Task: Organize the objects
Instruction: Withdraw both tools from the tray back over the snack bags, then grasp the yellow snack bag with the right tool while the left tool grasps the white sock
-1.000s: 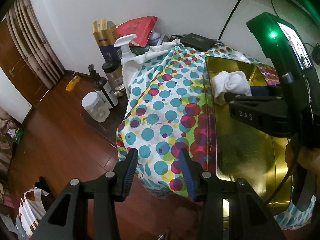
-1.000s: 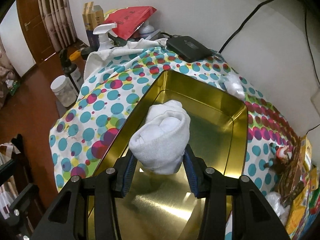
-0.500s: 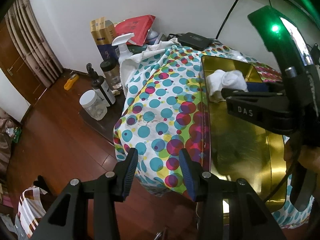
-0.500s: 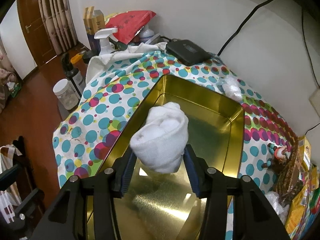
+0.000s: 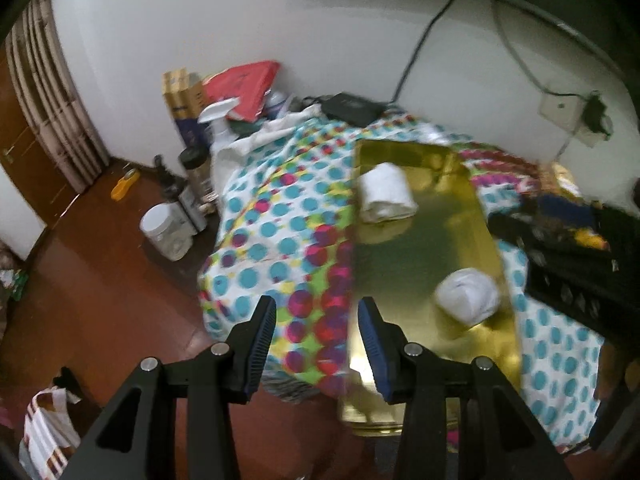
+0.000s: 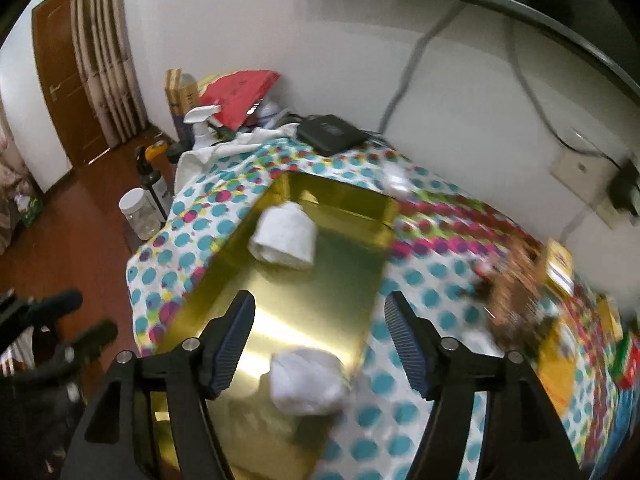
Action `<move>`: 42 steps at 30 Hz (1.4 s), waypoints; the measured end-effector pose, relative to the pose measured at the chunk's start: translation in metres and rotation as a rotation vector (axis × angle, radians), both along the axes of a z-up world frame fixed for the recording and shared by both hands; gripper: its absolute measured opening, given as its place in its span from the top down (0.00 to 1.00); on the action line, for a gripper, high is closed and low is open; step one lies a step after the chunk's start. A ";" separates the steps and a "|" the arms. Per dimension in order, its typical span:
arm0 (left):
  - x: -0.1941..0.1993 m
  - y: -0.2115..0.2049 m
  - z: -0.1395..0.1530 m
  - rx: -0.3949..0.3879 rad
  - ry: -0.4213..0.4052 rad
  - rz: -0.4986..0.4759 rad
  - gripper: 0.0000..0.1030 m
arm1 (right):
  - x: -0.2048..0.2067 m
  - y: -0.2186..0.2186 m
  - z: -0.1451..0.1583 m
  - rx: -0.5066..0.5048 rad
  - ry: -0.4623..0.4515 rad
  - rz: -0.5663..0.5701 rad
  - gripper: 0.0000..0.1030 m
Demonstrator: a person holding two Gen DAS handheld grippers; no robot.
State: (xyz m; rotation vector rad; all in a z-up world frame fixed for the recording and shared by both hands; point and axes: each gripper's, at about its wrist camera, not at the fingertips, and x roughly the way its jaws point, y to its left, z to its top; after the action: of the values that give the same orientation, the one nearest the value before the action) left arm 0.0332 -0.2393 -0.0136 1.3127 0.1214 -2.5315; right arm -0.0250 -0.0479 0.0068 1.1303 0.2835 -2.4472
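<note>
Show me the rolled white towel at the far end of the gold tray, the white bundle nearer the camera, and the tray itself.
rolled white towel [image 6: 285,237], right wrist view, middle of the roll
white bundle [image 6: 306,381], right wrist view, its top
gold tray [image 6: 348,205], right wrist view, far wall

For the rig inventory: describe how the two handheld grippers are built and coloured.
Both look alike. The left gripper and the right gripper each have two black angular arms with triangular cut-outs and silver screw heads. The jaws carry ribbed blue pads. No cables, markings or sleeves show on them.
</note>
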 end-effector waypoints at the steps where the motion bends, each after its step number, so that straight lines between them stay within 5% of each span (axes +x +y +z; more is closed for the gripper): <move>1: 0.001 0.009 0.001 0.006 0.009 -0.019 0.58 | 0.005 0.013 0.000 -0.004 0.000 -0.017 0.36; 12: 0.002 0.116 0.000 0.040 0.073 -0.263 0.58 | 0.046 0.173 -0.034 0.042 0.001 -0.301 0.32; 18: 0.005 0.160 -0.018 0.091 0.047 -0.350 0.58 | 0.044 0.218 -0.053 0.004 -0.030 -0.384 0.32; 22: 0.010 0.178 -0.030 0.101 0.024 -0.372 0.58 | 0.040 0.213 -0.064 0.019 -0.020 -0.382 0.18; 34: 0.009 0.189 -0.050 0.105 -0.025 -0.395 0.58 | -0.012 0.176 -0.085 0.205 0.091 -0.425 0.11; 42: 0.000 0.189 -0.063 0.114 -0.061 -0.398 0.58 | -0.042 0.184 -0.090 0.148 0.039 -0.445 0.13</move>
State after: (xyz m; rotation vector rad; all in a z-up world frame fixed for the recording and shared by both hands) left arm 0.0334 -0.0499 -0.0770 1.5926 -0.0104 -2.8410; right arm -0.0666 0.1358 -0.0836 1.3261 0.2490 -2.8772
